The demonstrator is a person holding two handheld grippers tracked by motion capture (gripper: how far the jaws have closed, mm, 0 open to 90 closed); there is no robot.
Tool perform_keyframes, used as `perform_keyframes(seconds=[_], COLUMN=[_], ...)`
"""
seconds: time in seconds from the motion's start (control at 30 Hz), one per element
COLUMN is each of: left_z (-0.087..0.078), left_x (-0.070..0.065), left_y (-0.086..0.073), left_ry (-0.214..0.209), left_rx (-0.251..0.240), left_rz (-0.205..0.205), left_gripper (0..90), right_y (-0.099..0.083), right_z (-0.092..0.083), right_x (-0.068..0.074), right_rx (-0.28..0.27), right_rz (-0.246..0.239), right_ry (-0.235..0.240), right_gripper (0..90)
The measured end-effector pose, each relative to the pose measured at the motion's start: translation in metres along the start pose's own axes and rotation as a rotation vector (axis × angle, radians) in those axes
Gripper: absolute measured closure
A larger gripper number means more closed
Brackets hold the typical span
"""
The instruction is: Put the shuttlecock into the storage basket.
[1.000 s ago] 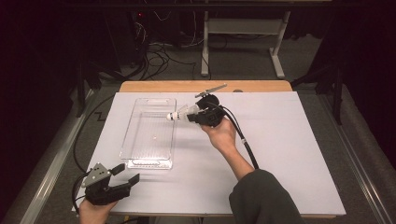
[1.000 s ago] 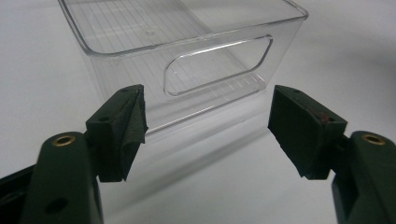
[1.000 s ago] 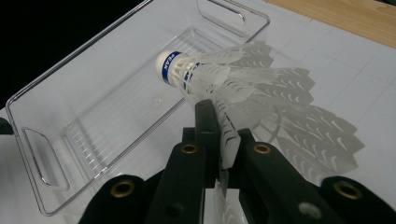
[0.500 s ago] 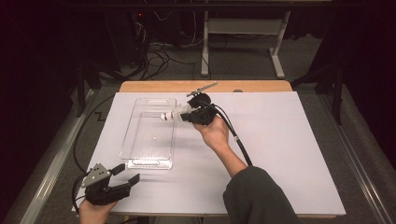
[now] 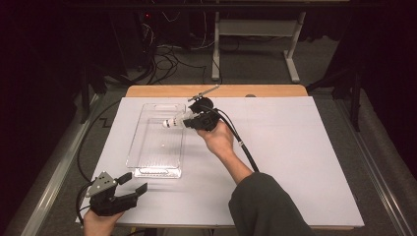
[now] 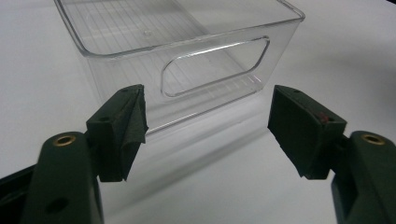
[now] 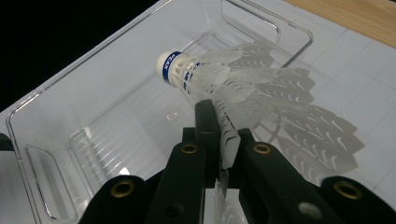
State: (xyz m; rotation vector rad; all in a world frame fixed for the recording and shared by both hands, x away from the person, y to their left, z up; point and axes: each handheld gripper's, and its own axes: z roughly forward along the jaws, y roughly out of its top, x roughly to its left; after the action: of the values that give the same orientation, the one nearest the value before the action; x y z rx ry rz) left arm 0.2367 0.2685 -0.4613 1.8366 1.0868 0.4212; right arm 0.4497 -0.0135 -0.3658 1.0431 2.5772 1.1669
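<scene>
My right gripper (image 5: pixel 189 121) pinches the shuttlecock (image 5: pixel 176 121) by its skirt, cork over the bin's (image 5: pixel 156 166) right rim, frame centre. Left gripper (image 5: pixel 132 187) spread wide at lower left, bare mat (image 5: pixel 295 147) around.

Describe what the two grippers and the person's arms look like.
Both grippers are black with two blocky jaws and brass-coloured rivets. The left gripper carries a grey three-cornered plate on top. A thick black cable trails from the right gripper. The right arm wears a dark grey sleeve; both hands are ungloved.
</scene>
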Motion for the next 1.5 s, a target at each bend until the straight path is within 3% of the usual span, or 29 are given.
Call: perform_keyframes(seconds=[1.5], left_z=[-0.002], left_x=[0.002], left_y=[-0.001], left_ry=[-0.011], left_rx=[-0.009], left_rz=[-0.017], left_gripper=[29.1], right_y=[0.027], right_z=[0.055], right_x=[0.014], right_rx=[0.061], right_rz=[0.007], right_ry=[0.027], right_gripper=[89.7])
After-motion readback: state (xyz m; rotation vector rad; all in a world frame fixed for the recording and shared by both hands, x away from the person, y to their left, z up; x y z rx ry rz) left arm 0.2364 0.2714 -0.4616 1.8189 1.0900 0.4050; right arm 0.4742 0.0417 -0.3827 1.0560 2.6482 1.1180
